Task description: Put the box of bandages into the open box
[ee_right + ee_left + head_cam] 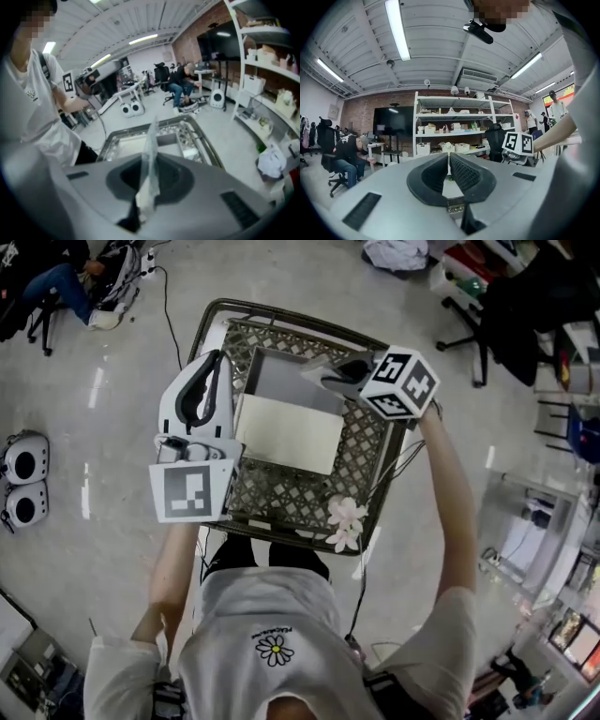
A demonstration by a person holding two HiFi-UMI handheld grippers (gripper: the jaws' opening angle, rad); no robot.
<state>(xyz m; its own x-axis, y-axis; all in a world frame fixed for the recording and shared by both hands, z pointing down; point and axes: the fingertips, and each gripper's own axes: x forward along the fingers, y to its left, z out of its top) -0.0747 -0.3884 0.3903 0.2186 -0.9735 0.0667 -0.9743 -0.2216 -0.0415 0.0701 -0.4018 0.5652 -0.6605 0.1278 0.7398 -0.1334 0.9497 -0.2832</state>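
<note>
seen from above, a person stands at a metal lattice table (281, 491) with a gripper in each hand. an open box (286, 381) sits on the table, its pale flap (286, 434) folded out toward the person. the right gripper (151, 161) tilts down over the far right corner of the open box, and its claw is clamped almost fully closed on the bandage box (151, 138) (seen edge-on, it looks like a thin, pale, flat strip sticking out past the jaws). the bandage box is in the air above the open box, not inside it. the left gripper (449, 161) is held level at the table's left edge, claw closed and empty. a pale flower (345, 521) lies at the table's near edge.
</note>
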